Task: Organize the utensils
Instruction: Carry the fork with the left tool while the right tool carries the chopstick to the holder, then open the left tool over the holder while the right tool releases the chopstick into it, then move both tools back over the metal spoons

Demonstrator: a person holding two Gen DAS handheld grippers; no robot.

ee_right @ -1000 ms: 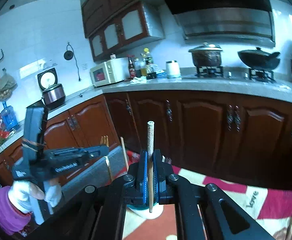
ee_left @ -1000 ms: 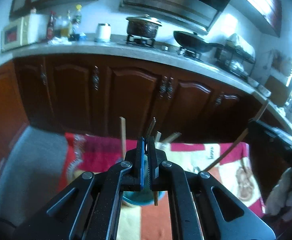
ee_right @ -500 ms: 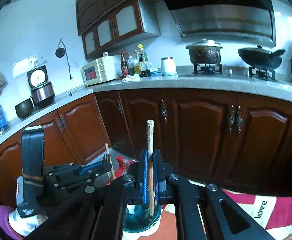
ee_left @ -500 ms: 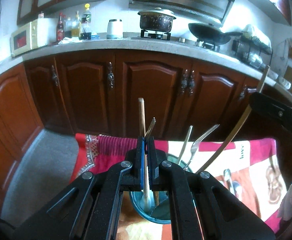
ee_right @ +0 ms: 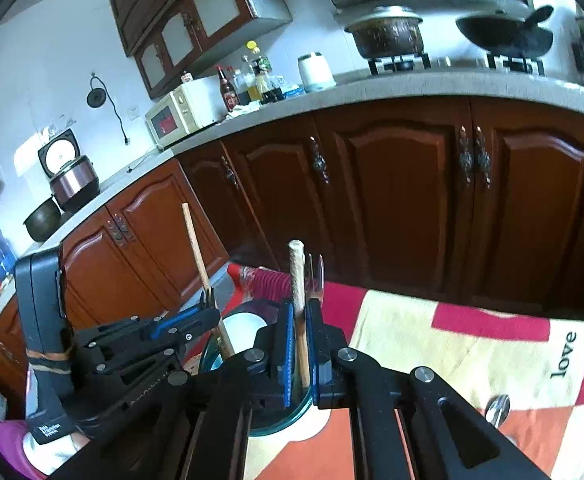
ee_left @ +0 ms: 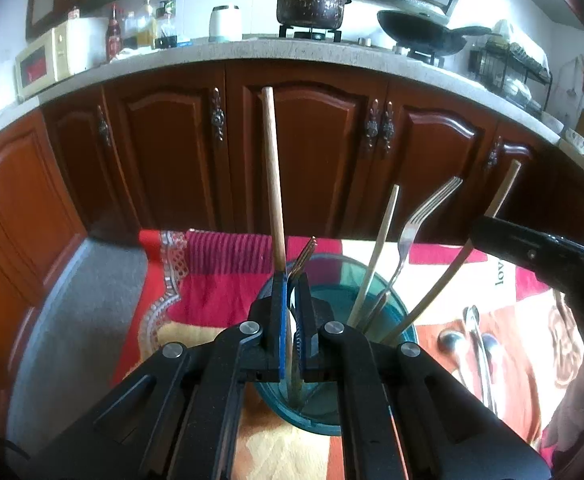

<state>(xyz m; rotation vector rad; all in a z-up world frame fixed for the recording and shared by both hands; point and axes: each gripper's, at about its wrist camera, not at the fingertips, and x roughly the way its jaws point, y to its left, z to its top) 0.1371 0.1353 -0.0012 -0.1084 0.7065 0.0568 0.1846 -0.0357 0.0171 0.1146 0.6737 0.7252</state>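
Observation:
A teal glass cup (ee_left: 344,312) stands on the patterned cloth and holds chopsticks and forks. My left gripper (ee_left: 291,292) is shut on a brown wooden chopstick (ee_left: 273,176) that stands upright with its lower end inside the cup. My right gripper (ee_right: 300,316) is shut on a pale wooden chopstick (ee_right: 297,276), its lower end in the same cup (ee_right: 212,354). The left gripper (ee_right: 196,320) also shows in the right wrist view, at the cup's left side. A pale chopstick (ee_left: 376,252) and a metal fork (ee_left: 416,220) lean in the cup.
Loose spoons (ee_left: 476,332) lie on the red and cream cloth (ee_left: 212,280) to the right of the cup. Dark wooden cabinets (ee_left: 312,152) stand behind, under a counter with a microwave (ee_left: 48,60), pot and wok. Grey floor (ee_left: 64,304) lies to the left.
Both grippers have moved down and toward the cup with their chopsticks. The chopstick tips now stand inside the cup, and the two grippers are close together.

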